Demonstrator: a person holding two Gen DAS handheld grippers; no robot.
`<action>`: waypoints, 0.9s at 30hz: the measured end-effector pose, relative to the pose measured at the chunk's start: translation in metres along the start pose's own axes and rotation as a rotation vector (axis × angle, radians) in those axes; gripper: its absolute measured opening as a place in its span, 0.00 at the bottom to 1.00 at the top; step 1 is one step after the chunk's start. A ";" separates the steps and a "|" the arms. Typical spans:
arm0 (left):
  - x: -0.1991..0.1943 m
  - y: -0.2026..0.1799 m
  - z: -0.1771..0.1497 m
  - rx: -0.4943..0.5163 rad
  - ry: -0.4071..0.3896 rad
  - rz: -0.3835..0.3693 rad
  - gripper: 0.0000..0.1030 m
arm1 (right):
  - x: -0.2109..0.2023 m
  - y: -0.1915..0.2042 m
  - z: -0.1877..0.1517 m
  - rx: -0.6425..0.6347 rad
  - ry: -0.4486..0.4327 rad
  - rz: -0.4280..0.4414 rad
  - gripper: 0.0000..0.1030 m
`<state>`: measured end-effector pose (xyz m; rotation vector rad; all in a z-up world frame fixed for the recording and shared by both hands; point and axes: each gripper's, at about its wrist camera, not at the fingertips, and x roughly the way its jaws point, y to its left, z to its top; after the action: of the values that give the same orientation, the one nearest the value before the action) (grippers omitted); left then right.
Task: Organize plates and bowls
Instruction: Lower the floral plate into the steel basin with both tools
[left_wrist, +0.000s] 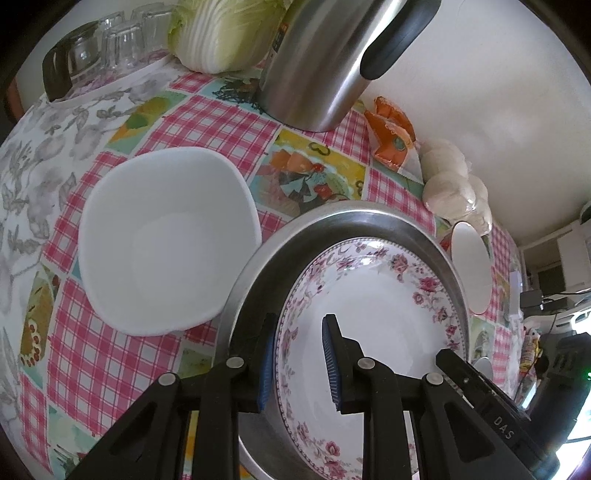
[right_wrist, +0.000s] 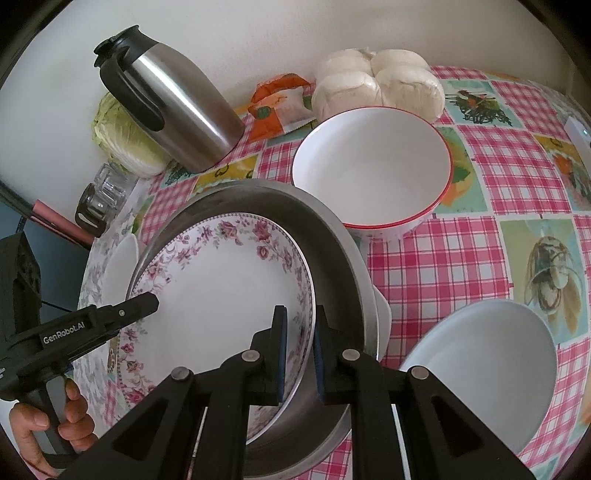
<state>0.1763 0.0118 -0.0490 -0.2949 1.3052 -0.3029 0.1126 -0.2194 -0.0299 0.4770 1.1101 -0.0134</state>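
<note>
A floral-rimmed plate (left_wrist: 373, 317) lies inside a steel pan (left_wrist: 325, 225). My left gripper (left_wrist: 299, 363) straddles the plate's near rim, one pad outside, one inside, with a gap to the inner pad. My right gripper (right_wrist: 299, 354) is closed on the opposite rim of the same plate (right_wrist: 214, 295), inside the pan (right_wrist: 332, 243). A white squarish bowl (left_wrist: 166, 240) sits left of the pan. A red-rimmed white bowl (right_wrist: 373, 166) sits behind the pan. A plain white plate (right_wrist: 487, 362) lies at the right. The left gripper (right_wrist: 147, 301) shows in the right wrist view.
A steel thermos jug (right_wrist: 177, 114) stands at the back, with a cabbage (left_wrist: 225, 33), upturned glasses (left_wrist: 122, 40), an orange packet (right_wrist: 280, 103) and bagged buns (right_wrist: 376, 85) along the wall. A chequered cloth (right_wrist: 443, 258) covers the table.
</note>
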 end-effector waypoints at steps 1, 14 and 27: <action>0.001 0.000 0.000 -0.001 0.004 0.000 0.25 | 0.001 0.000 0.000 0.000 0.003 -0.002 0.14; 0.012 0.000 -0.003 0.010 0.033 0.049 0.25 | 0.006 0.000 -0.004 -0.024 0.026 -0.044 0.14; 0.013 -0.003 -0.004 0.027 0.035 0.078 0.28 | 0.007 0.007 -0.002 -0.049 0.031 -0.086 0.15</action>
<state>0.1750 0.0035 -0.0607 -0.2165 1.3426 -0.2601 0.1158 -0.2109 -0.0346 0.3864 1.1584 -0.0542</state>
